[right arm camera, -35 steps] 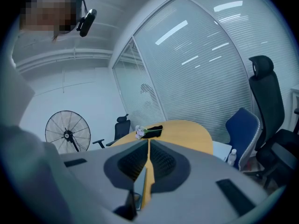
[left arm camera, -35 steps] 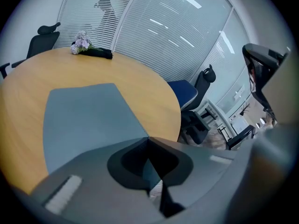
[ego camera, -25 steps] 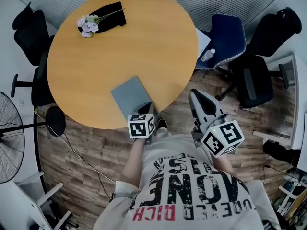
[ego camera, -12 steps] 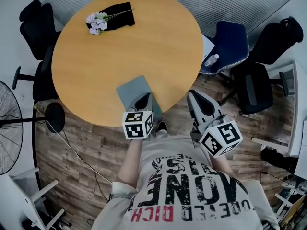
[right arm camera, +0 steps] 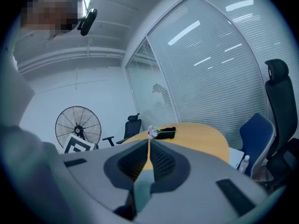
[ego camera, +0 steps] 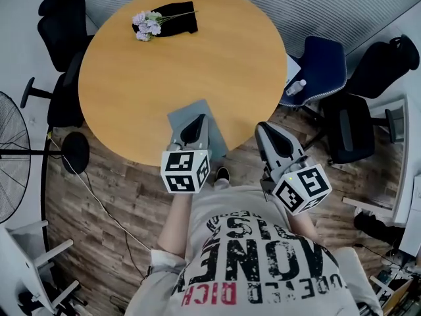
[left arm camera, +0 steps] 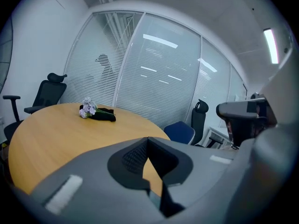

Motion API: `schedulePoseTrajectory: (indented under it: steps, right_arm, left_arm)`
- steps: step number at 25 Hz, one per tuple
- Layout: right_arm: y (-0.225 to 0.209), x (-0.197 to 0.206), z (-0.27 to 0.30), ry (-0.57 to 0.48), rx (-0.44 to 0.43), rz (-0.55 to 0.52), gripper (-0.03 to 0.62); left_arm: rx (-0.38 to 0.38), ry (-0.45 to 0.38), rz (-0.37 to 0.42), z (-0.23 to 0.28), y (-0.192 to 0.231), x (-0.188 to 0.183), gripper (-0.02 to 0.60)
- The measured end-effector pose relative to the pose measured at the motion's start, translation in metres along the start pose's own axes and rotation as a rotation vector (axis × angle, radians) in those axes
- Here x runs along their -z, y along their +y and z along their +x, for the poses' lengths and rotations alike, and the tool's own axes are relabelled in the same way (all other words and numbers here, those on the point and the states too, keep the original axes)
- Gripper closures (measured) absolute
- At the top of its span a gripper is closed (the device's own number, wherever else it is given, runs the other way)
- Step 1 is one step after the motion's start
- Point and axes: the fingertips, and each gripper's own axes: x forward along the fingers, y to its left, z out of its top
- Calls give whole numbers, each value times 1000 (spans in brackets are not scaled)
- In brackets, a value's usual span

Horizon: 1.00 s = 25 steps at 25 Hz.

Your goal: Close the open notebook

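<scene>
A grey notebook (ego camera: 186,114) lies flat, cover up, at the near edge of the round table (ego camera: 164,64). The left gripper (ego camera: 195,120) hangs over it, jaws pressed together and holding nothing. The right gripper (ego camera: 263,128), likewise closed and empty, is off the table's near-right edge.

A small bunch of pale lilac flowers (ego camera: 146,25) lies against a folded black cloth (ego camera: 179,18) near the far edge of the round orange wooden tabletop (ego camera: 197,71). Just off its right edge, a blue upholstered office chair (ego camera: 323,64) carries a clear plastic bottle (ego camera: 297,87). A black pedestal fan (ego camera: 12,151) stands beyond the left edge
</scene>
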Motion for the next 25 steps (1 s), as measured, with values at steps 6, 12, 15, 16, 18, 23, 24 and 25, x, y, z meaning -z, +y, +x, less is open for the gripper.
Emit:
schedulePoseTrajectory:
  steps: [6,12,15,16,18,23,24,25]
  right_arm:
    - [9,-2,0,-9,-28,-18,574]
    - [19,-5,2,-10,-57,-38,574]
    - [22,-7,4,-8,-72,-48,574]
    - [23,-7,4,-7,-77,-50,574]
    - [24,-8,5,-8,-86,-55,574]
    - [30,-11,8,-15,-98,-64,574]
    - [31,-12,9,-17,-100,-66,574]
    - [32,-13,10,-19,-101,-68,574]
  left_arm:
    - [-9,-82,15,-19,-3,-26,571]
    - [-30,-148,46,-37,-5,-47,571]
    - [-32,-177,42,-44,-7,-54,571]
    - [-34,-185,45,-47,-7,-56,571]
    - [-41,-201,57,-52,-9,-62,571]
    - [-62,-253,83,-71,-10,-80,571]
    - [-63,-265,89,-75,-10,-83,571]
    - [-65,-276,96,-79,-11,-87,571]
